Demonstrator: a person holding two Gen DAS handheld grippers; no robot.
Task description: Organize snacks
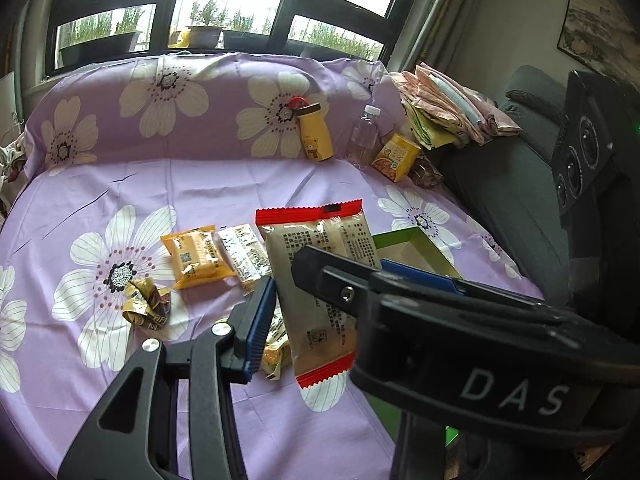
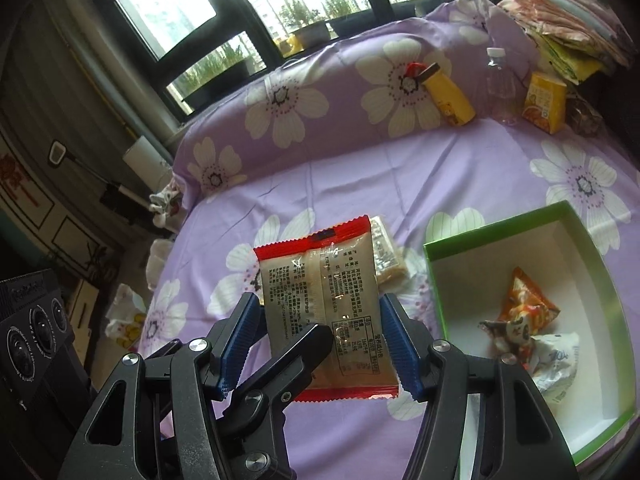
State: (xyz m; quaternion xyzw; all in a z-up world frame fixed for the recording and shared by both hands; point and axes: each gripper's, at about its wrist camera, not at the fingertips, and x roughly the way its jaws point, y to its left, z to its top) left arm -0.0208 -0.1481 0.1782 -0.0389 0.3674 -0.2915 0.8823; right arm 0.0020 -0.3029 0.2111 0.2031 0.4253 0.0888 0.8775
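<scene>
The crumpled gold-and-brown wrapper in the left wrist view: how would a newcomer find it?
Start at the purple flowered sheet. On the big white flower lies the crumpled wrapper, left of the orange packet. Unlike the flat sealed packets, it is scrunched up.

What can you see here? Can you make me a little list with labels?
held: packet, between the right gripper pads
box: green box, open, white inside
in box: three wrapped snacks
on sheet: yellow pack, white pack, crumpled wrapper
at back: yellow bottle, clear bottle, carton
</scene>
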